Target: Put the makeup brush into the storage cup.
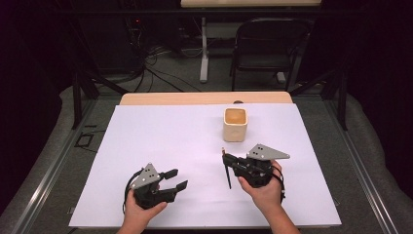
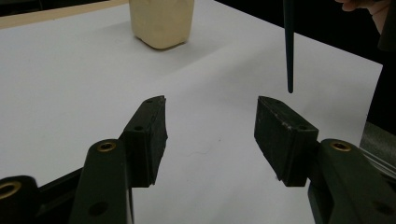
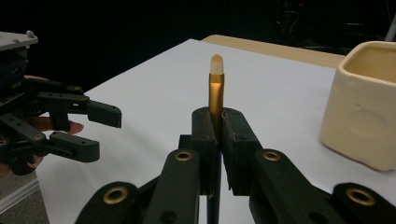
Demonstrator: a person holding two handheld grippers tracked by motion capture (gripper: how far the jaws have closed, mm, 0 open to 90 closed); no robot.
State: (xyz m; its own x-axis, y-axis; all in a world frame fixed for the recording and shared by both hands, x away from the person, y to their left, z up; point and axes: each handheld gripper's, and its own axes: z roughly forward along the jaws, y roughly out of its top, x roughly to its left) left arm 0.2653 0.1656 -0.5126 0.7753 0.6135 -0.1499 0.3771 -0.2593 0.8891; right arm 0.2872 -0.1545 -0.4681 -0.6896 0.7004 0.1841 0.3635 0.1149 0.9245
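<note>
Gripping a slim dark pencil near its gold-banded eraser end, the right gripper holds it clenched between its pads above the white table cover. Seen from the high view, the pencil runs roughly upright, eraser end at the jaws and tapered tip hanging toward the sheet; in the right gripper view its gold ferrule and pale eraser stand straight up out of the closed jaws. The left gripper view catches the dark pointed tip hanging just beyond its right jaw, apart from it. The left gripper rests low beside the right one, its jaws parted with nothing between them. A cream square cup stands just beyond the right gripper, well short of the table's far wooden edge. Bare white sheet lies open between the two grippers, and more of it stretches beyond the left one.
</note>
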